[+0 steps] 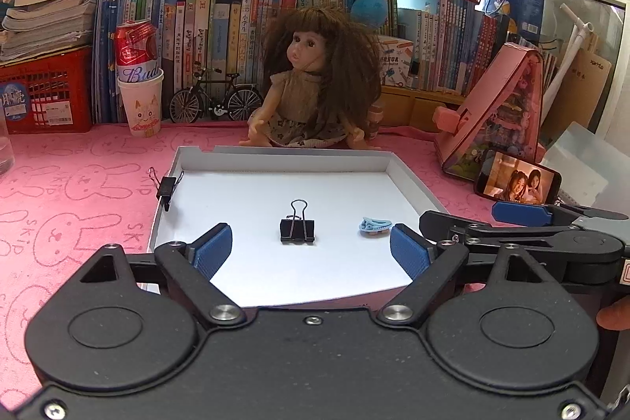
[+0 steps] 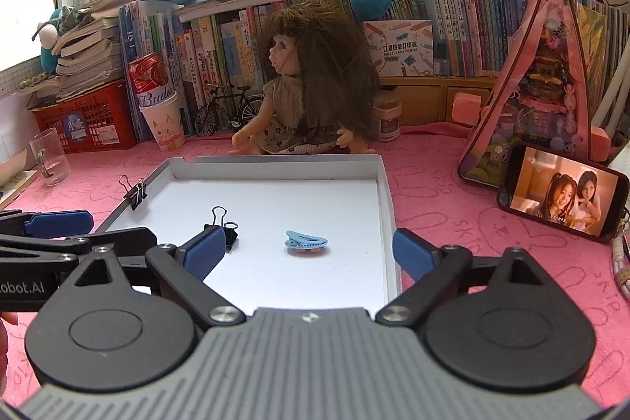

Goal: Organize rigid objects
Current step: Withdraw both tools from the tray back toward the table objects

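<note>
Left wrist view has the left claw [image 1: 311, 252] spread wide with nothing between its blue pads [image 1: 214, 248], hovering over the near edge of a shallow white tray [image 1: 275, 166] on the pink tabletop [image 1: 71, 207]. Straight ahead of it, between the two fingers' lines, a black binder clip [image 1: 297, 229] stands on the tray floor with its wire handles up. Just off the claw's right pad lies a small light-blue hair clip [image 1: 375, 225]. A second black binder clip [image 1: 167, 187] is clamped onto the tray's left wall, ahead and to the left. Right wrist view shows the right claw [image 2: 311, 254] equally wide and holding nothing; the hair clip [image 2: 306, 242] lies just ahead between its fingers, nearer the middle, while the standing binder clip [image 2: 224, 229] sits partly behind its left pad [image 2: 204, 250]. Beyond the tray's far wall sits a doll [image 2: 311, 81]; a phone [image 2: 563, 197] rests to the right.
</note>
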The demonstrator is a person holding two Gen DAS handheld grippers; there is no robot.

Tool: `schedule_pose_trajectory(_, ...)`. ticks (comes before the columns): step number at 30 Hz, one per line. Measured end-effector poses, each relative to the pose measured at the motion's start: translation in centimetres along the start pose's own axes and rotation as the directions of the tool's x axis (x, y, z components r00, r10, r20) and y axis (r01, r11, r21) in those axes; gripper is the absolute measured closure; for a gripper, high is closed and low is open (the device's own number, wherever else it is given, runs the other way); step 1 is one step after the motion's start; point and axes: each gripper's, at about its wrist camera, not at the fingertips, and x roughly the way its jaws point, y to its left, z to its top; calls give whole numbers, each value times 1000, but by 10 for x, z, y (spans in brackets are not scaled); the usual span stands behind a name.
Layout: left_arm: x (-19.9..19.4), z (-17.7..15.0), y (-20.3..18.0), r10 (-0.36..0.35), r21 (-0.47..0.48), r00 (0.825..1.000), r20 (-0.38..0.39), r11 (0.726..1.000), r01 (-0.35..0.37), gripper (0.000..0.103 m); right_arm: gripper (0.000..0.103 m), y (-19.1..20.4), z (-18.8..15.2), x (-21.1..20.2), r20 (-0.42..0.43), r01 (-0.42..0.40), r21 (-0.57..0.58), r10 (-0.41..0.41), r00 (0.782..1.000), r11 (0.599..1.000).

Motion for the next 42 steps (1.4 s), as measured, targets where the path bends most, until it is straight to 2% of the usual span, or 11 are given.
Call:
schedule_pose_trajectory(6,-23,-14,-8,-17,55,999,49,998,14,17,6,9,-8,-18,42,35,-24,-34,999,999)
schedule_pose_trajectory(13,-45,-31,-13,-16,104,997,80,995,8,17,5,16,-21,-35,75,30,-45,-26,997,999)
schedule_pose_trajectory(20,-57,-46,-8,-1,89,998,65,996,-5,17,4,23,-32,-44,92,26,-60,-21,996,998)
schedule_pose_trajectory(28,-65,-68,-9,19,123,996,82,992,-29,17,3,26,-49,-47,93,18,-57,-13,996,998)
schedule_pose_trajectory(42,-74,-98,-2,-10,92,995,95,996,1,16,1,21,-80,-52,72,30,-44,-26,997,999)
